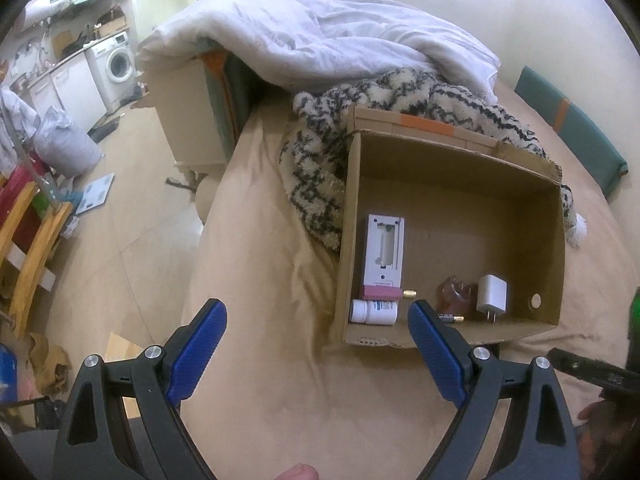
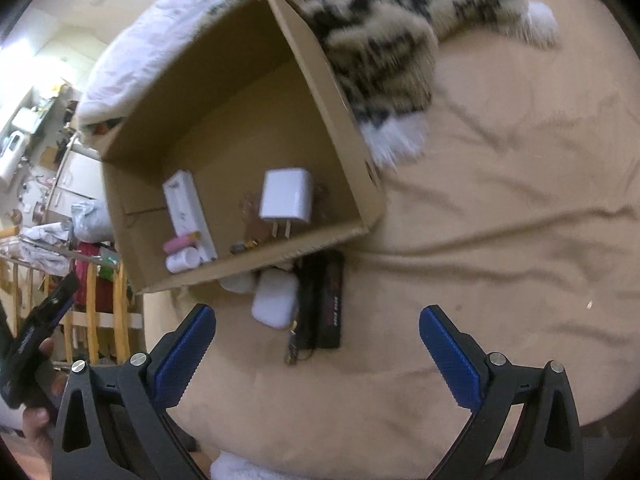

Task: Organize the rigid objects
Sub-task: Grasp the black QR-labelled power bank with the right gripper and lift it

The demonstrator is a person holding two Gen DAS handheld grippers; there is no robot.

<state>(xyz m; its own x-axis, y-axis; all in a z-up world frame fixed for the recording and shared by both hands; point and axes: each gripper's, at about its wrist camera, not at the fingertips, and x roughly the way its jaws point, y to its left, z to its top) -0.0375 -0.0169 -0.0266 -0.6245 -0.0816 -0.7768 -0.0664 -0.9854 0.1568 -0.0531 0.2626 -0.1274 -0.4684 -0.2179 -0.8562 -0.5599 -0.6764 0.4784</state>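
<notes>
An open cardboard box [image 1: 556, 240] [image 2: 332, 92] sits on the beige bed. Inside lie a white device with a pink base [image 1: 383, 254] [image 2: 188, 208], a white pill bottle [image 1: 374, 312] [image 2: 182, 261], a white charger plug [image 1: 492, 294] [image 2: 285, 196], a brown figure [image 1: 456, 294] and a battery [image 1: 452, 319] [image 2: 244, 246]. My left gripper [image 1: 318, 320] stands open and empty over the bedsheet beside the box's near left corner. My right gripper [image 2: 318, 328] hangs open above a white case [image 2: 276, 300], a black rectangular item [image 2: 328, 300] and a small keychain [image 2: 292, 346] lying on the sheet in front of the box.
A black-and-cream fuzzy blanket [image 1: 320, 168] [image 2: 384, 40] and a white duvet [image 1: 320, 36] lie behind the box. Left of the bed, the floor holds a scale [image 1: 96, 194] and a wooden rack [image 1: 28, 236]. A green cushion [image 1: 572, 124] lies at the bed's far right.
</notes>
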